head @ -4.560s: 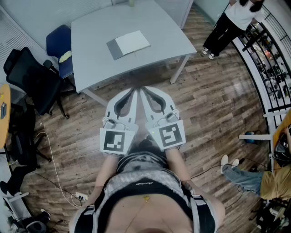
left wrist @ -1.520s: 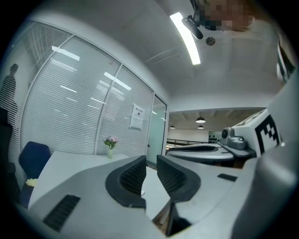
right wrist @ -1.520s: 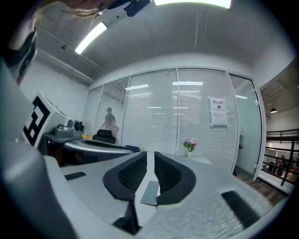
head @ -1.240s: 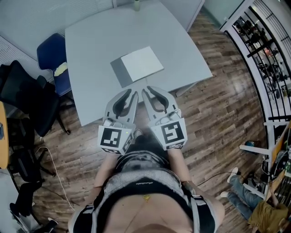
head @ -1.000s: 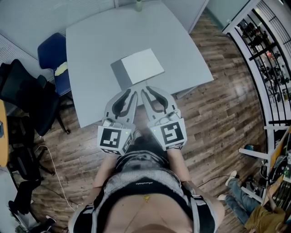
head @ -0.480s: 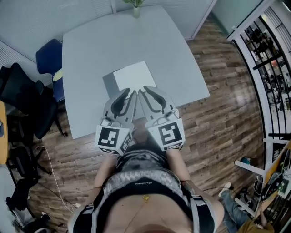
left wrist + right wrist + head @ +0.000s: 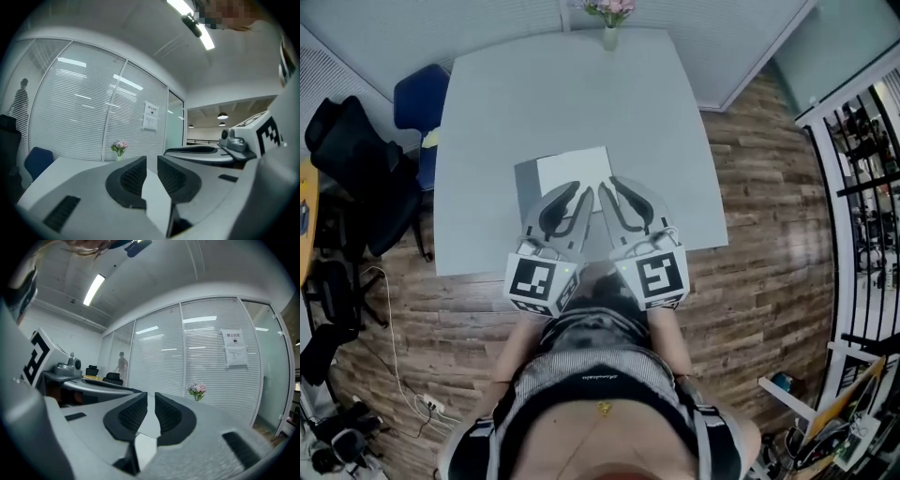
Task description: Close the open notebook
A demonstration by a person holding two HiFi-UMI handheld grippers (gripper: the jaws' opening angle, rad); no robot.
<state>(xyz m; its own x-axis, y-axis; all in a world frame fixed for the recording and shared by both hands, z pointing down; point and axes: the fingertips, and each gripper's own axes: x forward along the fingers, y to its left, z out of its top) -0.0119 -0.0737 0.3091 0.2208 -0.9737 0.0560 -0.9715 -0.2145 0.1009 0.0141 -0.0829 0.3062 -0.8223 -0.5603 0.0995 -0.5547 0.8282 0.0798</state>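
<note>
The open notebook (image 7: 572,169), white pages on a grey cover, lies flat on the pale grey square surface (image 7: 497,103), toward its 6 o'clock edge. The left tongs (image 7: 578,194) and the right tongs (image 7: 614,187) hover side by side over the notebook's 6 o'clock edge. Each has its jaws a narrow slit apart and grips nothing.

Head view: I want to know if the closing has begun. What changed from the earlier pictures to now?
The person walked up to the table. The left gripper and right gripper came forward from above the floor to above the near part of the notebook. Nothing was gripped or released. Unchanged: the notebook lies open, and both pairs of jaws are slightly apart and empty.
</note>
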